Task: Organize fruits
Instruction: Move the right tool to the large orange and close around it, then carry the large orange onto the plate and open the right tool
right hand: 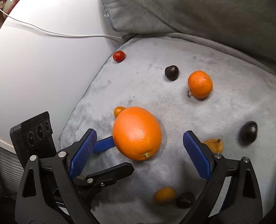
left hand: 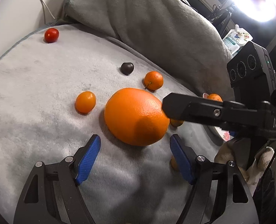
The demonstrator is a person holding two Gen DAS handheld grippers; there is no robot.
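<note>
A large orange [left hand: 136, 115] lies on a grey plush blanket [left hand: 35, 85]. My left gripper [left hand: 135, 149] is open, its blue pads [left hand: 89, 156] just short of the orange on either side and not pressing it. From the right, my right gripper [left hand: 167, 106] reaches in, one black finger against the orange's right flank. In the right wrist view the orange [right hand: 137, 132] sits just ahead of my open right gripper [right hand: 139, 149]. The left gripper [right hand: 122, 156] comes in there from the lower left, one pad at the orange's side.
Scattered on the blanket [right hand: 231, 59] are a mandarin [right hand: 200, 84], two dark plums [right hand: 172, 72] [right hand: 249, 132], a red tomato [right hand: 118, 56], a kumquat [right hand: 119, 111] and several more small fruits near me. A folded grey blanket [left hand: 147, 22] rises behind. A white table with a cable [right hand: 44, 30] lies left.
</note>
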